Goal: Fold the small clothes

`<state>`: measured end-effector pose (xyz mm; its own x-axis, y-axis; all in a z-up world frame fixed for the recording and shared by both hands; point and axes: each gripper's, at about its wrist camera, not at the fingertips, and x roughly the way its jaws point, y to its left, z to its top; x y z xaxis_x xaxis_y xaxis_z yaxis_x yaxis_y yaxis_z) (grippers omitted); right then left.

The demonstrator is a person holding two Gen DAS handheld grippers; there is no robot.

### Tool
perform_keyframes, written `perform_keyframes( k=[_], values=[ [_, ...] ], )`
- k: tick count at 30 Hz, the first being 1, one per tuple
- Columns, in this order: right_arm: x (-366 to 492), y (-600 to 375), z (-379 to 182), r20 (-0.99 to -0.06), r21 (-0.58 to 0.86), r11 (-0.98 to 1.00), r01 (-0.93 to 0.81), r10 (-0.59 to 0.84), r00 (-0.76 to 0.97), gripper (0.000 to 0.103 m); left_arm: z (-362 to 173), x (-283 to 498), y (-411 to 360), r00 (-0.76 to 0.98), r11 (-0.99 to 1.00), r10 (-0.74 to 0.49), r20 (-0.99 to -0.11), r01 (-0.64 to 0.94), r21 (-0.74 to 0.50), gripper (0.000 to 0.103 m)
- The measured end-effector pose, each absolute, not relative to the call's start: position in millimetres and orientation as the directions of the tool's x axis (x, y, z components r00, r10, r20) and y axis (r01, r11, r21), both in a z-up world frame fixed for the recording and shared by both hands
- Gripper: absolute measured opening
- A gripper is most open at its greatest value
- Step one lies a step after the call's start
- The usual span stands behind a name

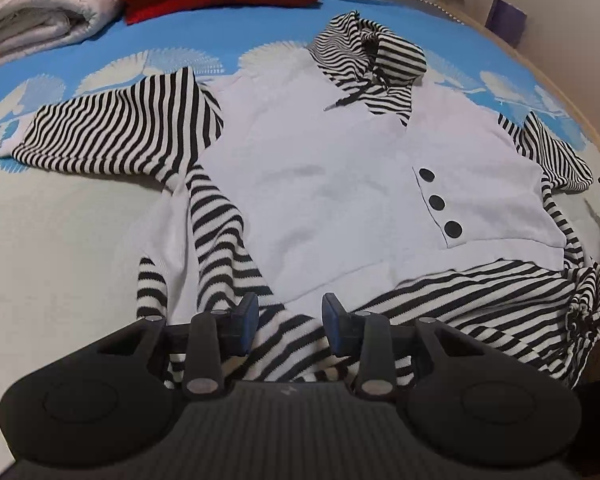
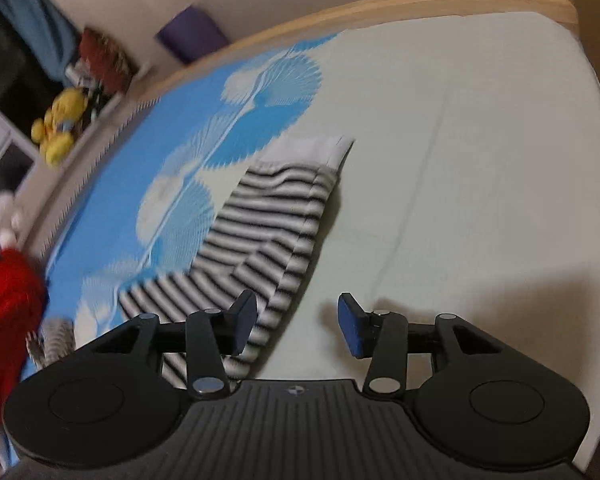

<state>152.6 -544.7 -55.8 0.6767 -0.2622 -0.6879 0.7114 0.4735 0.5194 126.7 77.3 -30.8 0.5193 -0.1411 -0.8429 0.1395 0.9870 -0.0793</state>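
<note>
Hovering over the hem end of the striped top (image 1: 340, 184), the left gripper (image 1: 290, 312) points down at the garment with its jaws standing apart and nothing clamped; striped cloth passes beneath the gap, but the blue pads press on nothing. The top lies spread on the bed (image 1: 60, 264) straight ahead of this gripper. Its long axis runs directly away from the fingers, hem nearest, collar (image 1: 380, 64) at the far end, so the garment points away from the tool. One sleeve (image 1: 112, 128) sticks out to the left of the jaws, crosswise to that axis; the other sleeve (image 1: 556, 156) bunches to the right.

The right gripper (image 2: 296, 326) is likewise released, jaws apart and empty. A striped sleeve (image 2: 268, 232), blurred, lies ahead and slightly left of its fingers, running away from them towards a white cuff, with the left-hand pad just over its near edge.

Judging by this, the next fold likely brings a sleeve inward across the white front. The right gripper is much nearer its sleeve, while the left is better placed for the hem.
</note>
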Motion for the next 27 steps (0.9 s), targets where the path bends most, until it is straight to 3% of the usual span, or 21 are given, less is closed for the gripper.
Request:
perform_keyframes(
  k=[11, 12, 13, 17, 19, 22, 23, 25, 27],
  values=[
    [198, -616, -105, -0.628, 0.620, 0.376, 0.689, -0.289, 0.723, 0.047, -38, 150, 72, 0.510, 0.992, -0.098, -0.855, 0.115, -0.045, 0.039],
    [204, -621, -106, -0.623, 0.629, 0.383, 0.677, -0.272, 0.733, 0.038, -39, 153, 72, 0.502, 0.993, -0.096, -0.859, 0.110, -0.047, 0.039],
    [210, -625, -107, -0.615, 0.642, 0.389, 0.660, -0.253, 0.747, 0.008, -40, 155, 72, 0.499, 0.993, -0.100, -0.861, 0.108, -0.053, 0.039],
    [193, -624, -86, -0.609, 0.542, 0.337, 0.770, -0.474, 0.636, 0.004, -42, 159, 70, 0.491, 0.991, -0.115, -0.864, 0.120, -0.064, 0.039],
    [179, -633, -89, -0.660, 0.498, 0.238, 0.834, -0.521, 0.542, 0.004, -42, 159, 69, 0.490, 0.989, -0.126, -0.863, 0.131, -0.071, 0.039],
    [175, -632, -95, -0.716, 0.452, 0.257, 0.854, -0.467, 0.519, 0.011, -41, 157, 73, 0.483, 0.987, -0.144, -0.864, 0.138, -0.087, 0.039],
    [176, -627, -87, -0.728, 0.413, 0.273, 0.869, -0.475, 0.495, 0.016, -40, 156, 76, 0.482, 0.987, -0.145, -0.864, 0.133, -0.091, 0.040],
    [175, -608, -66, -0.730, 0.347, 0.308, 0.886, -0.505, 0.461, 0.046, -39, 154, 83, 0.478, 0.988, -0.147, -0.866, 0.120, -0.102, 0.040],
    [175, -583, -46, -0.728, 0.336, 0.401, 0.852, -0.464, 0.505, 0.050, -37, 152, 89, 0.473, 0.987, -0.155, -0.867, 0.106, -0.118, 0.040]
  ],
)
